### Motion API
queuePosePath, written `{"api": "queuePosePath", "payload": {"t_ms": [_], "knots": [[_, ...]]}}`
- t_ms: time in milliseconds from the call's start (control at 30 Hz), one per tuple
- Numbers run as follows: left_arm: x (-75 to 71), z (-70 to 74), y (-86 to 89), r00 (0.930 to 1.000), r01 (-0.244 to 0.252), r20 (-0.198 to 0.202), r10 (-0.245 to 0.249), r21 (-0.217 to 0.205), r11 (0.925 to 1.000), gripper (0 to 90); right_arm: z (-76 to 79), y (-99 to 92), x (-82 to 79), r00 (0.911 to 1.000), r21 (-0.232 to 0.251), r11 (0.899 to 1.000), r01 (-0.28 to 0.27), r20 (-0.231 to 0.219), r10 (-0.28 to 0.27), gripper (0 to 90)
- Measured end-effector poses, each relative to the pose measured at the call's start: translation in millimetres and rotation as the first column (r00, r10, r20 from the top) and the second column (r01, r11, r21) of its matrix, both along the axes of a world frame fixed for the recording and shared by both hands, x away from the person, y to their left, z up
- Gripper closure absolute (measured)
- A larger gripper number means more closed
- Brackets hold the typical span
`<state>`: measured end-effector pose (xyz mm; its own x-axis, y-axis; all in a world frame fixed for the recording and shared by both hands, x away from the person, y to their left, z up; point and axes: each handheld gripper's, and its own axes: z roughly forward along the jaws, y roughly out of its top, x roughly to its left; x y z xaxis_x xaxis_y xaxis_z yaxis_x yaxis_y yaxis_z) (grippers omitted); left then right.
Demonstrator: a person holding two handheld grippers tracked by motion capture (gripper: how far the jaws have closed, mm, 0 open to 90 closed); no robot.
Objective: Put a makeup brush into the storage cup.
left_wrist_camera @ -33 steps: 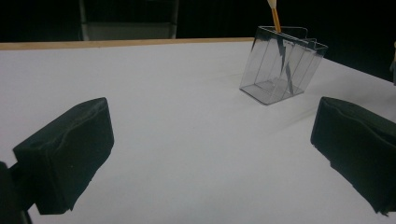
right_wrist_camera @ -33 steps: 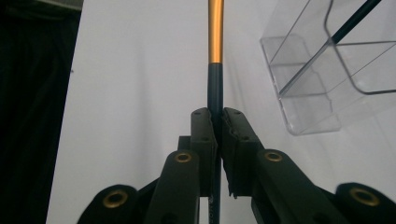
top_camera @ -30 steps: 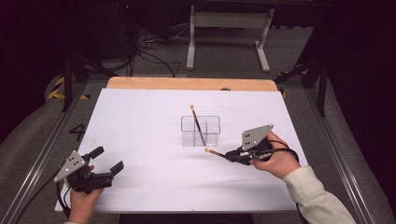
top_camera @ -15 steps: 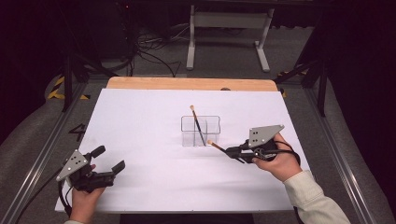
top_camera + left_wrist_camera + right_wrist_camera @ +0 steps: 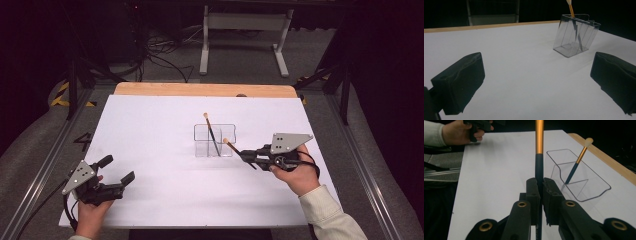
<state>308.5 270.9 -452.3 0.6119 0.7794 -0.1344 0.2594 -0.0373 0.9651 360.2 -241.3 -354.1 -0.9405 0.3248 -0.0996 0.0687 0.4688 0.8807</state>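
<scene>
Dark room, white sheet-covered table [image 5: 165,125] with a wooden edge at the far side. Right gripper [image 5: 248,156] has its black jaws clamped tight on a slim brush with a dark-blue lower handle, gold upper handle and pale tip [image 5: 234,149]; in the right gripper view the brush [image 5: 539,157] runs straight up from between the pads [image 5: 534,192], the handle pinched at its dark part. Versus a second ago the right hand [image 5: 292,172] sits slightly higher and nearer the holder, and the brush tip now reaches the holder's right corner rather than lying short of it, low toward the sheet. Just beyond the fingers stands a clear plastic compartmented holder [image 5: 200,142], with a second matching brush [image 5: 212,134] leaning inside it, tip up. Held brush tip is at the holder's near-right rim; touching or not, cannot tell. Left gripper [image 5: 118,170] rests well apart at the near-left corner of the sheet, jaws spread wide with nothing between them, unmoved from before; its view shows the holder [image 5: 576,37] far ahead to the right.
</scene>
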Motion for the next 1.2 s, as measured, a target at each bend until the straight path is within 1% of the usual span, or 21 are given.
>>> {"api": "queuePosePath", "payload": {"t_ms": [100, 167, 200, 300, 333, 367, 500, 533, 633, 700, 767, 800, 867, 900, 967, 1000, 1033, 1067, 1167, 1200], "knots": [[-0.1, 0.3, 0.4, 1.0000, 0.003, -0.001, -0.003, -0.001, 1.0000, 0.3, 0.8, 1.6, -0.2, 0.9999, 0.024, 1.000, 0.009, 0.005, -0.009, 84.0], [0.0, 0.3, 1.0, 1.0000, 0.003, -0.005, -0.003, -0.002, 1.0000, 0.3, 1.3, 2.2, -0.1, 0.9998, 0.054, 0.998, 0.017, 0.004, -0.017, 83.9], [0.0, 0.3, 1.1, 1.0000, 0.003, -0.005, -0.003, -0.004, 1.0000, 0.3, 1.5, 2.3, 0.0, 0.9997, 0.067, 0.997, 0.023, 0.011, -0.024, 83.9], [-0.1, 0.5, 1.2, 1.0000, 0.008, -0.003, -0.008, -0.002, 1.0000, 0.3, 1.5, 2.3, 0.3, 0.9989, 0.117, 0.992, 0.037, 0.023, -0.040, 83.9], [-0.1, 0.4, 0.8, 1.0000, 0.009, -0.003, -0.009, -0.003, 1.0000, 0.3, 1.4, 2.4, 0.2, 0.9985, 0.127, 0.991, 0.044, 0.028, -0.048, 83.9], [0.0, 0.2, 0.5, 0.9999, 0.010, -0.003, -0.010, -0.005, 0.9999, 0.3, 1.1, 2.9, 0.5, 0.9974, 0.134, 0.990, 0.050, 0.045, -0.056, 83.9], [0.0, 0.2, 0.5, 1.0000, 0.006, 0.001, -0.006, -0.002, 1.0000, 0.3, 0.2, 2.6, 1.3, 0.9947, 0.168, 0.983, 0.073, 0.059, -0.084, 83.9], [0.0, 0.2, 0.5, 1.0000, 0.005, 0.003, -0.005, -0.001, 1.0000, 0.3, 0.2, 2.3, 1.3, 0.9941, 0.186, 0.979, 0.079, 0.059, -0.092, 83.9], [-0.3, 0.2, 0.4, 1.0000, 0.002, 0.010, -0.002, -0.002, 1.0000, 0.3, 0.3, 2.5, 1.7, 0.9914, 0.218, 0.972, 0.090, 0.073, -0.109, 83.9], [-0.1, 0.0, 0.2, 0.9998, 0.003, 0.018, -0.003, 0.002, 1.0000, 0.3, 0.4, 2.8, 1.8, 0.9896, 0.230, 0.968, 0.099, 0.079, -0.120, 83.9], [-0.1, 0.0, 0.1, 0.9999, 0.007, 0.015, -0.007, 0.006, 1.0000, 0.3, 0.4, 3.2, 2.3, 0.9881, 0.251, 0.962, 0.105, 0.083, -0.130, 83.9], [-0.1, -0.1, -0.4, 0.9999, 0.006, 0.013, -0.006, 0.000, 1.0000, 0.3, 0.7, 3.2, 2.4, 0.9869, 0.261, 0.959, 0.114, 0.081, -0.140, 83.9], [0.0, -0.4, -0.4, 0.9999, 0.010, 0.011, -0.010, 0.000, 1.0000, 0.4, 0.8, 3.4, 3.4, 0.9842, 0.271, 0.955, 0.124, 0.088, -0.153, 83.9], [0.3, -0.5, -0.1, 0.9999, 0.012, 0.012, -0.012, 0.003, 0.9999, 0.4, 0.8, 3.5, 3.8, 0.9829, 0.282, 0.950, 0.134, 0.085, -0.164, 83.9], [0.4, -0.6, 0.0, 0.9999, 0.011, 0.011, -0.011, 0.002, 0.9999, 0.3, 1.1, 3.6, 4.7, 0.9813, 0.294, 0.946, 0.138, 0.089, -0.171, 83.9], [0.4, -0.6, -0.1, 0.9999, 0.011, 0.011, -0.011, 0.001, 0.9999, 0.3, 1.5, 4.3, 5.2, 0.9800, 0.304, 0.942, 0.142, 0.091, -0.177, 83.9], [0.4, -0.6, -0.1, 0.9999, 0.011, 0.011, -0.011, 0.001, 0.9999, 0.3, 1.5, 4.3, 5.2, 0.9800, 0.304, 0.942, 0.142, 0.091, -0.177, 83.9], [0.4, -0.6, 0.0, 0.9999, 0.013, 0.011, -0.013, 0.001, 0.9999, 0.4, 1.8, 5.7, 6.0, 0.9794, 0.315, 0.938, 0.145, 0.090, -0.181, 83.9], [0.6, -0.7, -0.1, 0.9998, 0.013, 0.011, -0.013, 0.001, 0.9999, 0.4, 1.8, 7.2, 7.2, 0.9774, 0.323, 0.934, 0.154, 0.089, -0.192, 83.9], [0.8, -0.9, -0.2, 0.9998, 0.016, 0.012, -0.016, -0.002, 0.9999, 0.3, 1.7, 7.8, 7.9, 0.9764, 0.331, 0.930, 0.159, 0.087, -0.198, 83.9]]}}
